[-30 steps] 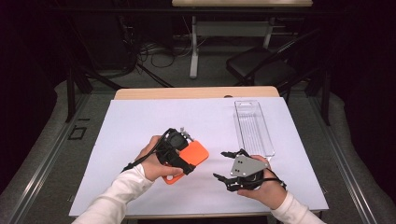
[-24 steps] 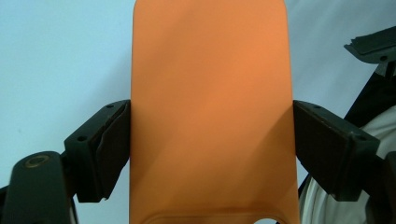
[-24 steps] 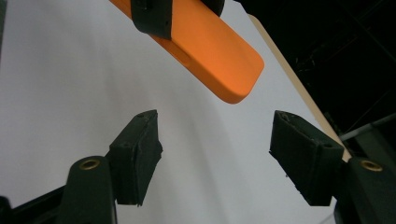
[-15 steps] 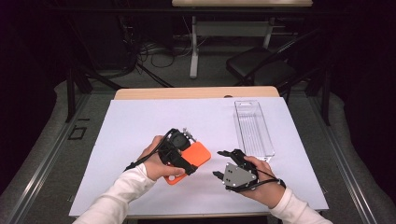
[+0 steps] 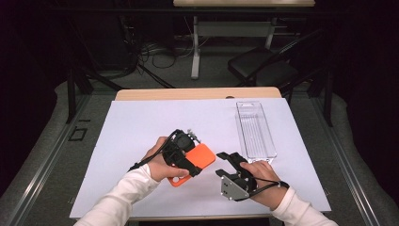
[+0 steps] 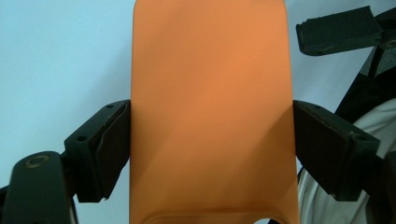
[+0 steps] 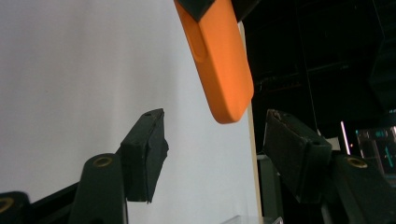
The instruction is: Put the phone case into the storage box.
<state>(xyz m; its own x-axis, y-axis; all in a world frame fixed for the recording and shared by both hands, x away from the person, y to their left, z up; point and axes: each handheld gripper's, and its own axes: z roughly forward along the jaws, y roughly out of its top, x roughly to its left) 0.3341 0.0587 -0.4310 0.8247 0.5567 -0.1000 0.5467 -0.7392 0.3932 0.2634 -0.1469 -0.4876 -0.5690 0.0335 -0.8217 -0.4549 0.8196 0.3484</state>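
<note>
White paper [image 5: 141,136] covers the table, with a clear tray [image 5: 255,129] at 2 o'clock; the orange case [image 5: 197,160] is held just above the sheet near centre, clamped across its long edges by the left gripper [image 6: 212,140]. Judged light, thin and flexible with a smooth skin, it is best gripped by its edges. The right gripper [image 5: 225,162], at 3 o'clock of the case, points toward its free end, jaws apart, just now closing, nothing between them.

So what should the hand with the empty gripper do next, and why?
Probably ease the right gripper forward around the free end of the orange case. Its jaws, just closing, stand apart with nothing between, while the left gripper clamps the case's sides.
</note>
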